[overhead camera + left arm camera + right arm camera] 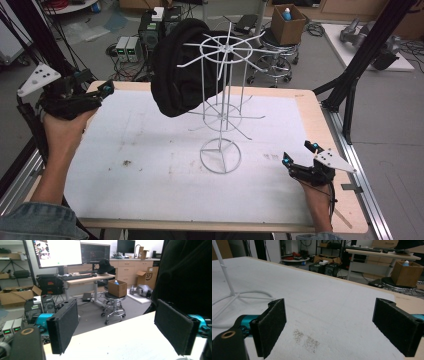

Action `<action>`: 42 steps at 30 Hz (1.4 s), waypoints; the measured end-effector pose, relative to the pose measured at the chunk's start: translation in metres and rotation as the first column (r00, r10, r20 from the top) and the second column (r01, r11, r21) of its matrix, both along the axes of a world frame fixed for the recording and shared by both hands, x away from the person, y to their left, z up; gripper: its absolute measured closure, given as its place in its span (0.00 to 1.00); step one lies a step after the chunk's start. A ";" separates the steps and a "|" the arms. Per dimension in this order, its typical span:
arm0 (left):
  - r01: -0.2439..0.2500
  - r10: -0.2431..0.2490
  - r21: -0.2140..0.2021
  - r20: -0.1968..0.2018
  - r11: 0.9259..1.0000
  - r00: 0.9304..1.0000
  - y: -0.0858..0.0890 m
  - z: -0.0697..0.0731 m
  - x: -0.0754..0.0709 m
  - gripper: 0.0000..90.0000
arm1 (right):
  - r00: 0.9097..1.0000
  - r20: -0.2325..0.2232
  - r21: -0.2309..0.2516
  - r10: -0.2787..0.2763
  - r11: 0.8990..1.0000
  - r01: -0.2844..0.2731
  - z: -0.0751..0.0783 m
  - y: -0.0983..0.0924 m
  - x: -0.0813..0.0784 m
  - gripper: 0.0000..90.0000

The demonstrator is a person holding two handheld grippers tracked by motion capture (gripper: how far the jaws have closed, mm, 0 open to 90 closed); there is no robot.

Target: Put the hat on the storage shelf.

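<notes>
Hat (176,75) of black cloth hangs on the upper ring of a white wire rack (220,155) at the middle of the desk (150,150); neither pair of tongs touches it. Left tongs (106,89) are held up at the desk's far left corner with jaws spread wide and nothing between them, pointing toward the hat; in the left gripper view the dark cloth (185,272) looms just beyond the right-hand jaw. Right tongs (299,152) rest low near the desk's right edge, jaws likewise wide apart and empty, well apart from the rack; the right gripper view shows the rack's foot (227,297) off to one side and a smudge of crumbs (305,340) on the white desk cover.

By the look of it the hat is soft and light; it should fold and sag rather than hold its shape, and it will not slip much against the padded jaws. The best hold seems to be the thick rolled edge at its lower left, nearest the left tongs; pinching a fold there should be firm enough. The rack looks thin and light, so a sideways tug may tip it; lifting the hat up and off the wire arm seems safer, perhaps with the right tongs steadying the foot.
</notes>
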State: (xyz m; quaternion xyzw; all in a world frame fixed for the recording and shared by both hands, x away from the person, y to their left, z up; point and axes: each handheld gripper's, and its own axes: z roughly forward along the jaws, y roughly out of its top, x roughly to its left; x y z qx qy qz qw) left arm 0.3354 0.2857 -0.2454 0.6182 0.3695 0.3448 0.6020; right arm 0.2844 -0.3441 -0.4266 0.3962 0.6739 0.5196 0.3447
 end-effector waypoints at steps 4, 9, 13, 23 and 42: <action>-0.020 0.019 0.013 0.022 1.000 1.000 0.001 -0.013 -0.007 0.18 | 1.000 -0.004 0.004 0.003 1.000 -0.003 0.000 0.003 0.003 0.12; -0.025 0.025 0.008 0.029 1.000 0.999 0.002 -0.031 -0.015 0.18 | 1.000 -0.003 0.000 0.008 1.000 -0.008 0.001 0.005 0.004 0.12; -0.042 0.042 -0.001 0.021 0.999 0.999 0.004 -0.046 -0.020 0.17 | 1.000 0.001 0.000 0.007 1.000 -0.007 0.001 0.005 0.004 0.12; -0.089 0.089 -0.010 0.014 0.996 0.996 0.012 -0.089 -0.028 0.17 | 1.000 0.002 -0.006 0.009 1.000 -0.009 0.001 0.006 0.003 0.12; -0.114 0.115 0.031 -0.040 0.993 0.993 0.007 -0.144 -0.036 0.17 | 1.000 -0.005 -0.004 0.009 1.000 -0.009 0.001 0.006 0.004 0.12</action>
